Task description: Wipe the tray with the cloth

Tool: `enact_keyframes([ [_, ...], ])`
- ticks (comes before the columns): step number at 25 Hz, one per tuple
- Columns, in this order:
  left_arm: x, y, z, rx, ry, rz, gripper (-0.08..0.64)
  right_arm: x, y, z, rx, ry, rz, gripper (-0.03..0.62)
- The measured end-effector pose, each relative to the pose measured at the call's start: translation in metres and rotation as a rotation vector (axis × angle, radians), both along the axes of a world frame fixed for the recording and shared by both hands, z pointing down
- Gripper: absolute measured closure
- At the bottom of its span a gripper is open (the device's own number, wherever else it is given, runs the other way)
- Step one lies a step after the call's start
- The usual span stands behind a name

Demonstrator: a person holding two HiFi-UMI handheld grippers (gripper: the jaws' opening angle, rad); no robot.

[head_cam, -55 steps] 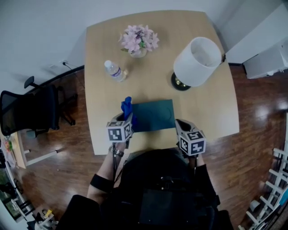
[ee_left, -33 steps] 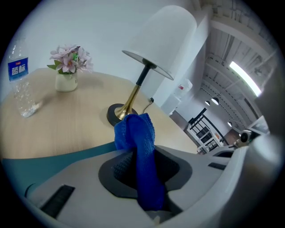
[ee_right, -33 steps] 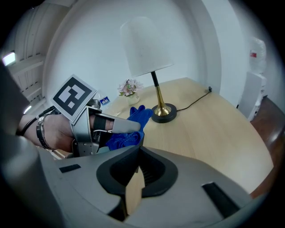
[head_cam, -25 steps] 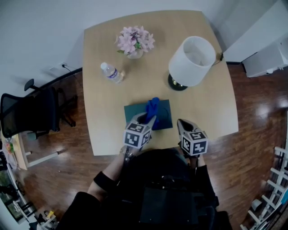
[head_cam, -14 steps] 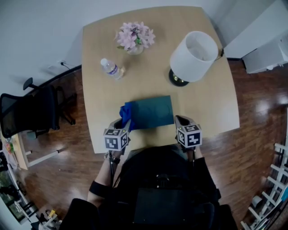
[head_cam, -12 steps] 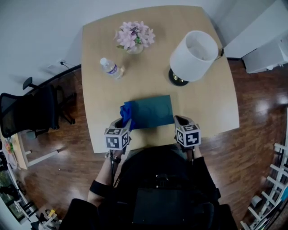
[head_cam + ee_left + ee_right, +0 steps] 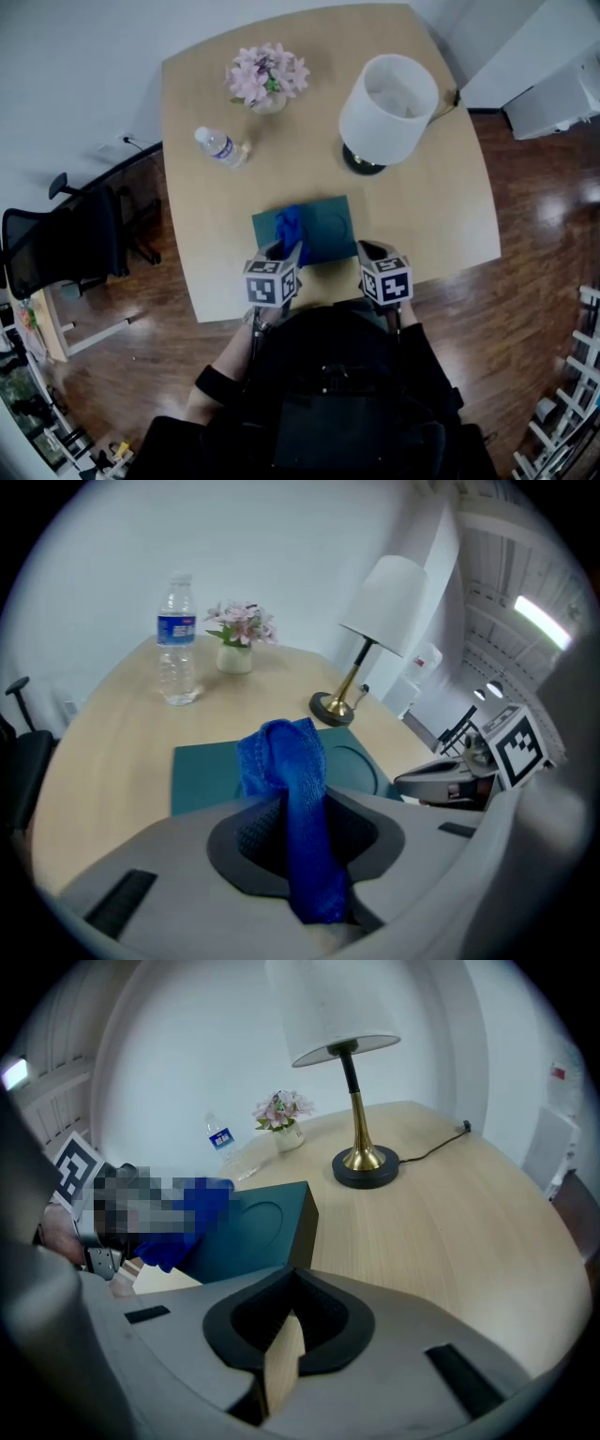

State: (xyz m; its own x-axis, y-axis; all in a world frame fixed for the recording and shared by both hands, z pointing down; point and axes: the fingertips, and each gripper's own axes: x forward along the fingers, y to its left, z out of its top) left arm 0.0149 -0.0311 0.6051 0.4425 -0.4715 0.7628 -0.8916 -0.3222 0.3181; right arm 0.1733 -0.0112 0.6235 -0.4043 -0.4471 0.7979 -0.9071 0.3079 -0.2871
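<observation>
head view looked steeply down on a dark, glossy plank floor (image 7: 544,309) and a broad table (image 7: 441,206) of pale, matt wood with rounded corners. a black office chair (image 7: 66,248) stood on the floor off the table's left side. on the far right of the table stood a lamp (image 7: 389,98) with a white drum shade, a slim brass stem and a round dark base.

near the table's front edge lay the tray (image 7: 333,225), a flat rectangle of dark teal with square corners and a shallow round recess pressed into its right half. the left gripper (image 7: 284,251) reached in over its near left part, and the right gripper (image 7: 373,250) stood at its near right corner. each was grey and carried a cube of square markers.

a small pale vase (image 7: 234,658) at the far side held pink flowers (image 7: 265,73). left of it stood a clear plastic water bottle (image 7: 217,147), upright, with a blue label.

the cloth (image 7: 291,225), bright blue with a nubby terry pile, was pinched in the left gripper's clenched jaws. its bunched end stuck out ahead of them over the tray's left half, though whether it pressed on the tray i could not tell. in the right gripper view the jaws stood a narrow gap apart, gripping nothing, with only pale wood showing through, and the tray's corner lay just ahead of them.
</observation>
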Motion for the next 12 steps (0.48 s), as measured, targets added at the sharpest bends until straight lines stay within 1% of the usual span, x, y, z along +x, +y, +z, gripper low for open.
enact_keyframes([
  [3, 0.053, -0.005, 0.0, -0.008, 0.044, 0.071, 0.457, -0.002, 0.002, -0.001, -0.003, -0.024, -0.005, 0.586],
  [7, 0.113, -0.006, -0.004, -0.017, 0.102, 0.179, 0.457, 0.0, 0.007, 0.001, -0.012, -0.021, -0.014, 0.586],
  [9, 0.13, -0.007, -0.002, -0.015, 0.101, 0.214, 0.457, 0.001, 0.01, 0.002, -0.018, -0.022, -0.022, 0.586],
  [12, 0.136, -0.007, 0.0, -0.012, 0.102, 0.226, 0.457, 0.002, 0.013, 0.003, -0.022, -0.021, -0.023, 0.586],
])
